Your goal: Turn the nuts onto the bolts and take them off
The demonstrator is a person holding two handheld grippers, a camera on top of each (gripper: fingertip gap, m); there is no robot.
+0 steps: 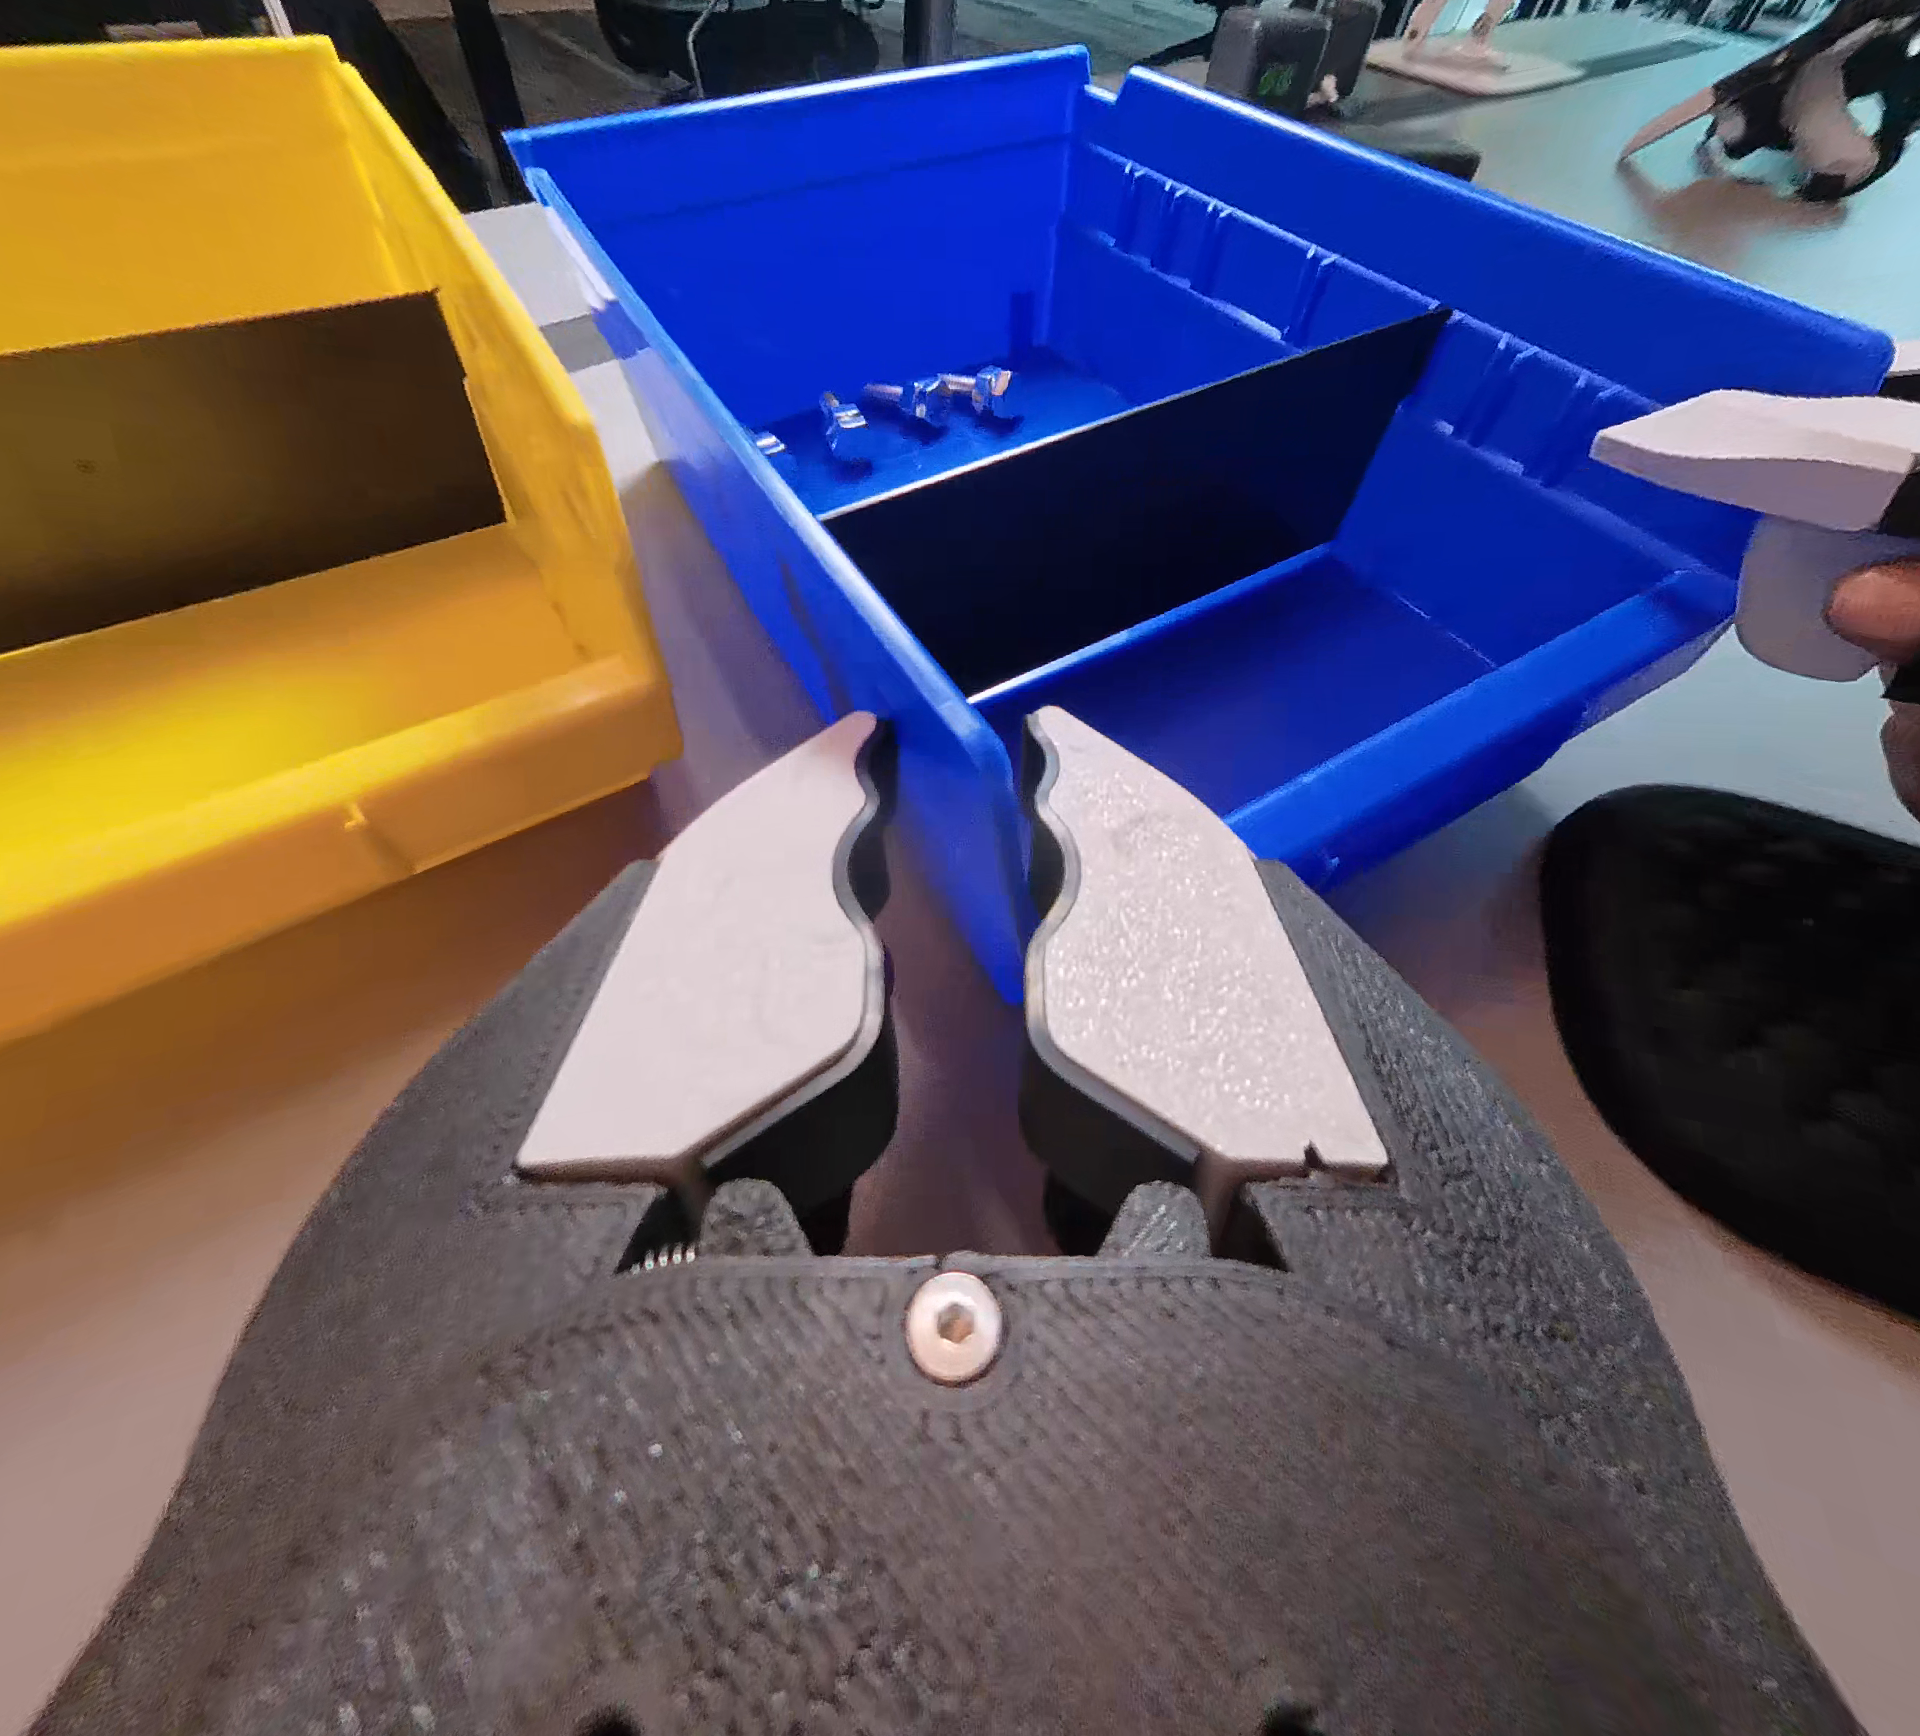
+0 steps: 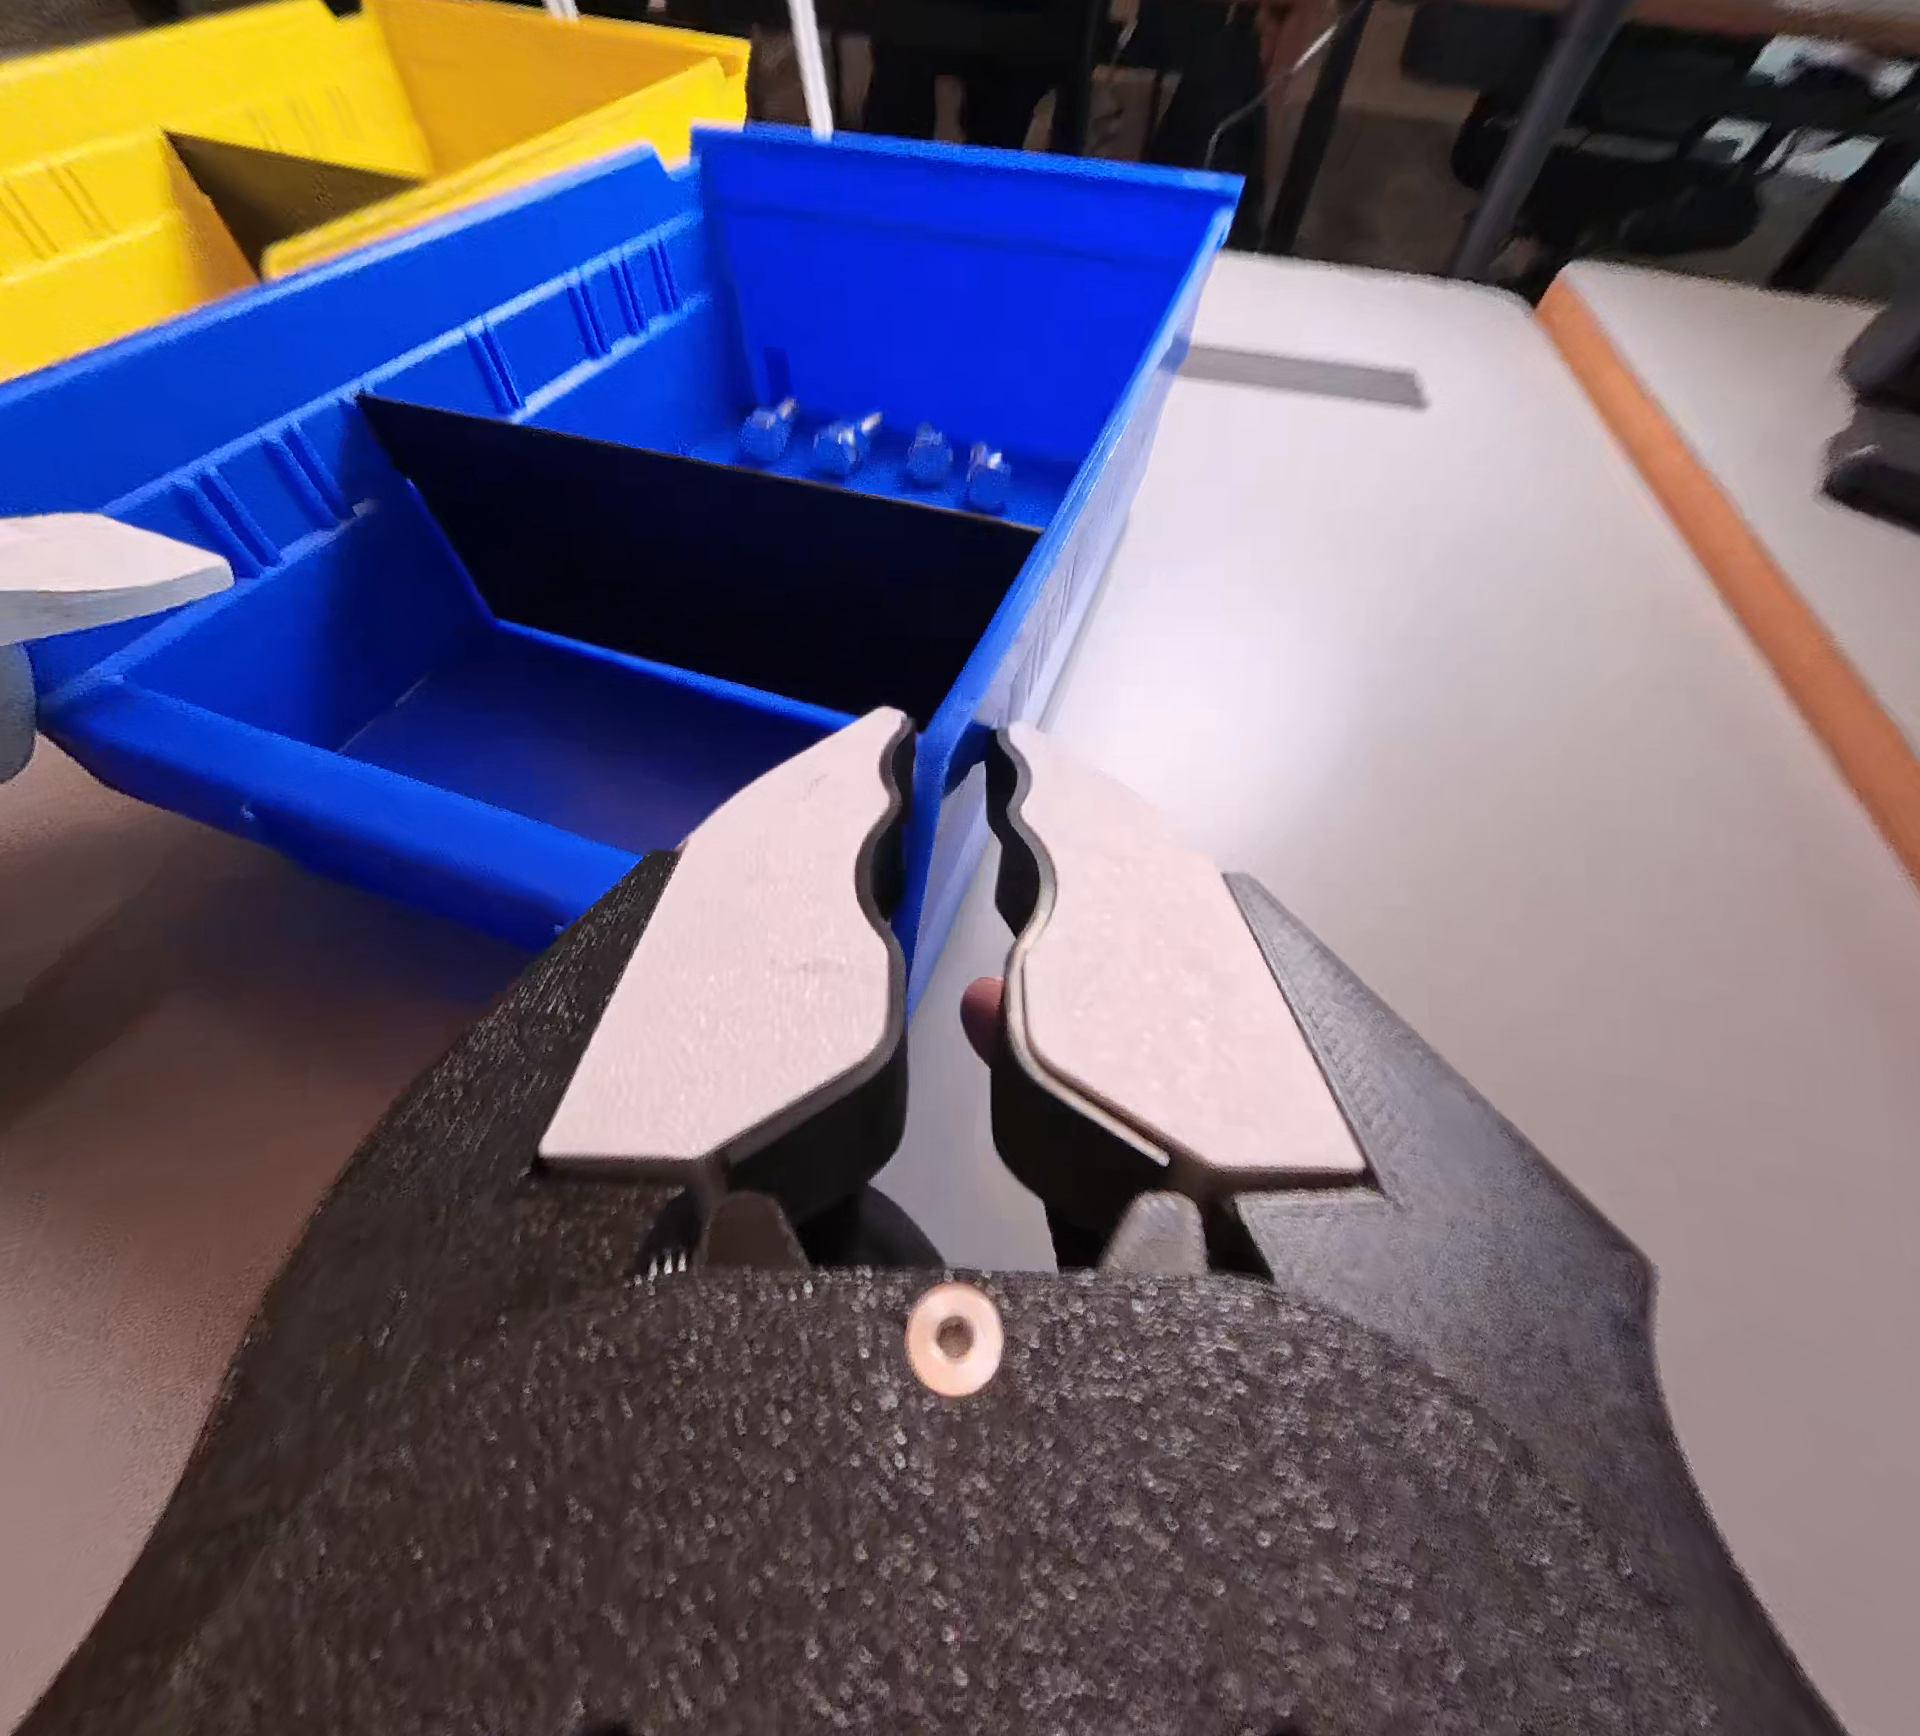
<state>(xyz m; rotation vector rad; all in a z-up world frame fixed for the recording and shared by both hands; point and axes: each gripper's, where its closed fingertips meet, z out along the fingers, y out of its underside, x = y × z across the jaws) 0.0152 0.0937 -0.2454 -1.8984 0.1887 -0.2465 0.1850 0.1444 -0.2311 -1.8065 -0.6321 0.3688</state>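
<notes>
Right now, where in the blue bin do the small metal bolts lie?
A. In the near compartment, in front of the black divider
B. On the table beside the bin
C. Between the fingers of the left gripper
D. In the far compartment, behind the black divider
D. The bolts lie in a loose row on the floor of the blue bin beyond the black divider, while the near compartment holds nothing.
</notes>
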